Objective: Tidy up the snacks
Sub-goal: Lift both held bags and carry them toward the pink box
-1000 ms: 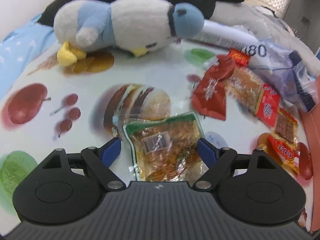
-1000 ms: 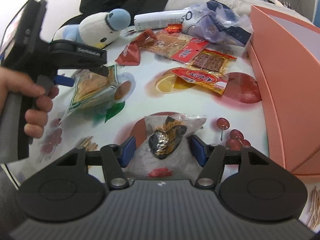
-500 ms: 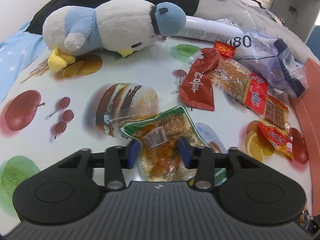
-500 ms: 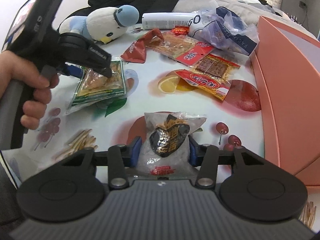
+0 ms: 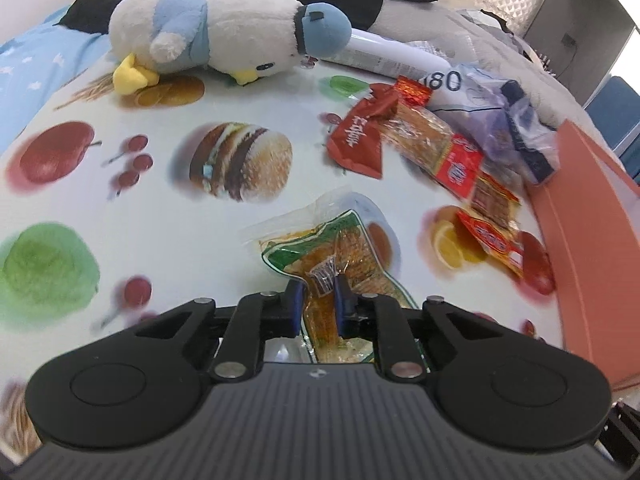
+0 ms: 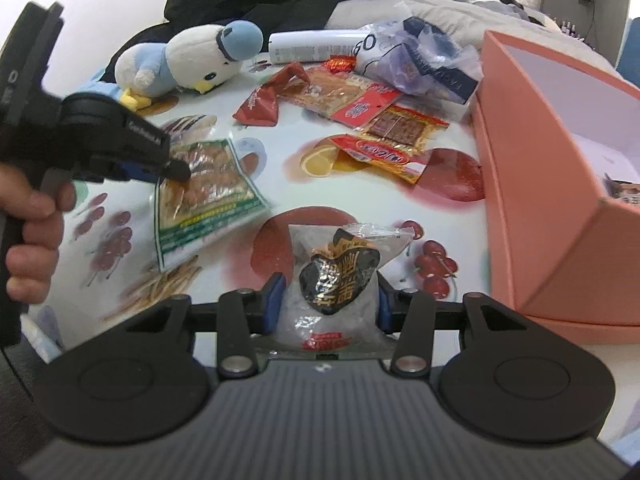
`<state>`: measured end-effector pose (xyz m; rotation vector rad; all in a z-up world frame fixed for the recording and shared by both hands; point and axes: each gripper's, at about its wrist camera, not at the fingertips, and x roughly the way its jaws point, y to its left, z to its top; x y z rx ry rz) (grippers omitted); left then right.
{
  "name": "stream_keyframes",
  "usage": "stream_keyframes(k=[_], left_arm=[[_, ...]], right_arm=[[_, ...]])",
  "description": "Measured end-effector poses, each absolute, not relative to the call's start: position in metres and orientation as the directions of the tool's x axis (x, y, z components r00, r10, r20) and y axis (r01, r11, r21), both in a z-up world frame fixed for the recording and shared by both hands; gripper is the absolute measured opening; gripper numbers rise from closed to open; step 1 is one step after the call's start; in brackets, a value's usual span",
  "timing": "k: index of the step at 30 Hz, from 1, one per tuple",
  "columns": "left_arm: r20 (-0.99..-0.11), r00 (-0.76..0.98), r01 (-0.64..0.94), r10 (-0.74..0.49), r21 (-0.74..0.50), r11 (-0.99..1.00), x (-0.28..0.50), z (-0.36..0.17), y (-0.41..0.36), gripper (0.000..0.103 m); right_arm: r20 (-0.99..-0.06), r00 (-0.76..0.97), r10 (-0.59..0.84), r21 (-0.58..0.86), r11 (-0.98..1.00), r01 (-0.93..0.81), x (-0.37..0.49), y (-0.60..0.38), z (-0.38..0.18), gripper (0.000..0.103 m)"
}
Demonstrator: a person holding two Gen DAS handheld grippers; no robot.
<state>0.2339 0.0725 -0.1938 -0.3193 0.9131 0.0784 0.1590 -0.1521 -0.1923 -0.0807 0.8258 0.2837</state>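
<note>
both grippers clamped on snack packets

on my left, the left gripper (image 5: 318, 300), whose jaws have just been closing, pinches the green-edged snack packet (image 6: 204, 196), its far end tilted off the printed tablecloth (image 5: 160, 220). further right, my right gripper (image 6: 326, 304) grips the clear packet with the black label (image 6: 336, 280), its jaws pressed to both sides. the open pink box (image 6: 560, 184) stands at the far right.

My box (image 6: 536, 184) sits right on the counter (image 6: 280, 184); loose packets (image 6: 376, 120) lie left of it, the plush toy (image 6: 188, 60) far left.
</note>
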Motion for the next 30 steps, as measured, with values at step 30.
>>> stream_keyframes(k=[30], left_arm=[[-0.669,0.735,-0.122,-0.108,-0.287,0.950,0.087,-0.041,0.049,0.014]], right_arm=[[-0.574,0.783,0.240,0.122,0.970,-0.208,0.069,-0.188,-0.052,0.048]])
